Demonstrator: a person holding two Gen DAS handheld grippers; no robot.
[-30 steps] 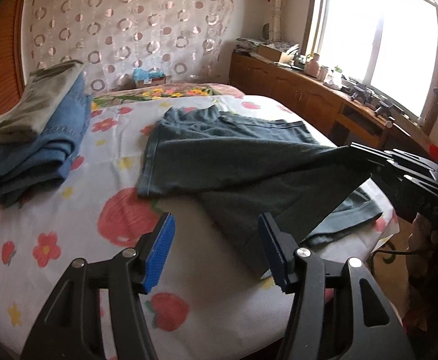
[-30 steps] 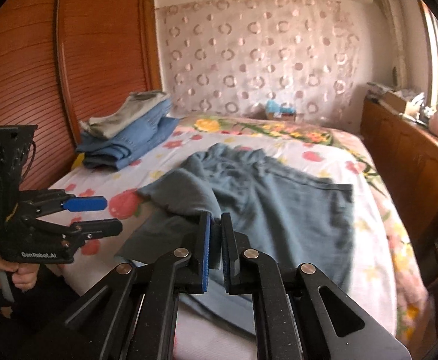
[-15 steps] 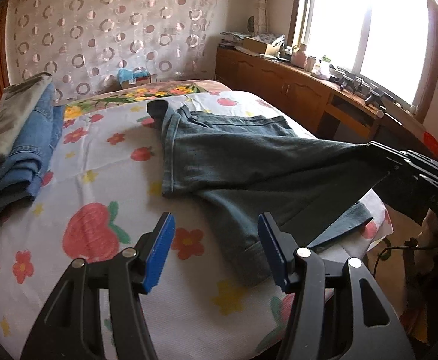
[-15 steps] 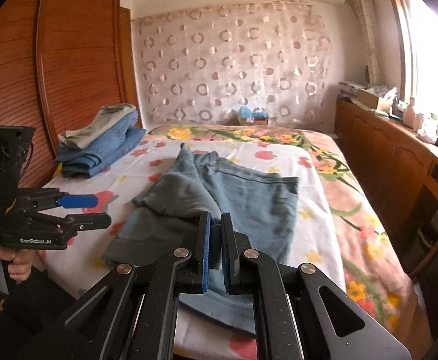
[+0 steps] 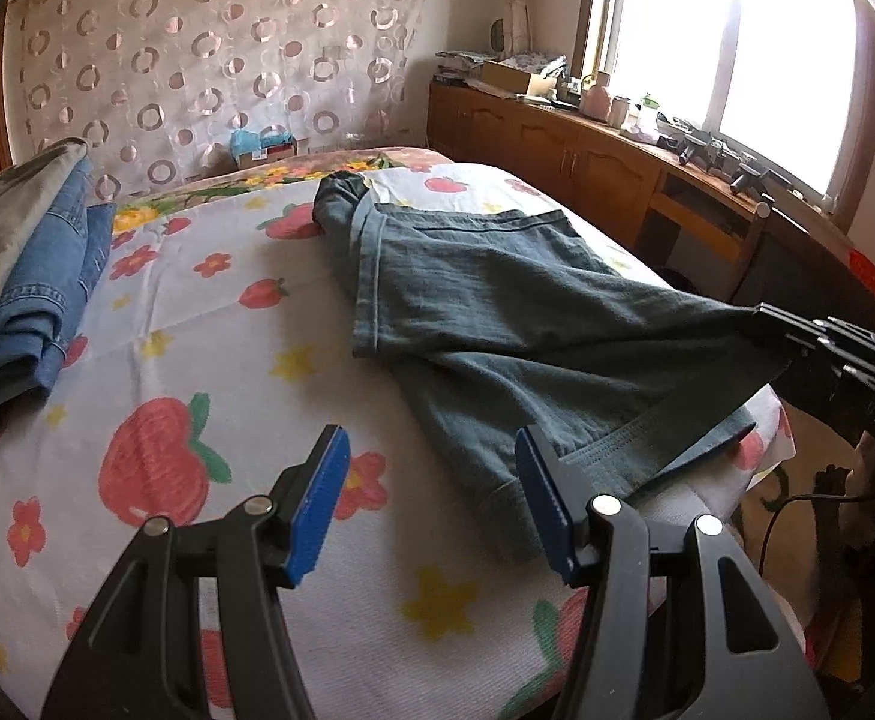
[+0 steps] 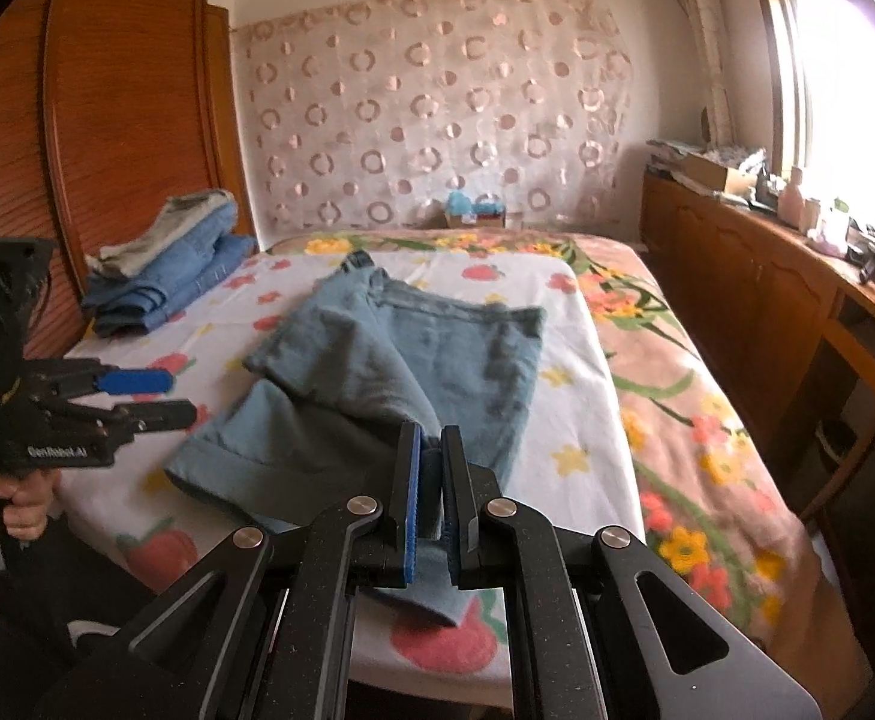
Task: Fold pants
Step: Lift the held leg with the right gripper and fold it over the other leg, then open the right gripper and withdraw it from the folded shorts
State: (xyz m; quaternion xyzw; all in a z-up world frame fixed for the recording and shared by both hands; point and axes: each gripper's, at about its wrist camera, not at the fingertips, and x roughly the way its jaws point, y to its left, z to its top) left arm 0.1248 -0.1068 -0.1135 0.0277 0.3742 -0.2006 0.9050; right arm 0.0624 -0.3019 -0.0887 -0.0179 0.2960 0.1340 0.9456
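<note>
Grey-blue denim pants [image 5: 497,312] lie on the flowered bed sheet [image 5: 197,360], waistband toward the headboard, one leg folded over the other. My right gripper [image 6: 430,498] is shut on a leg hem of the pants [image 6: 377,372] and holds it lifted off the bed's near edge; it also shows in the left wrist view [image 5: 797,336]. My left gripper [image 5: 431,498] is open and empty, hovering over the sheet just left of the lower leg's cuff; it shows in the right wrist view [image 6: 155,399].
A stack of folded jeans and pants [image 5: 23,276] sits at the bed's left side by a wooden wardrobe [image 6: 77,180]. A wooden cabinet with clutter [image 5: 617,162] runs under the window on the right. A small box [image 6: 476,213] stands at the headboard.
My right gripper has pulled the held leg toward the bed's near edge, drawing the pants straighter and flatter. My left gripper stayed open and shifted slightly toward the cuff.
</note>
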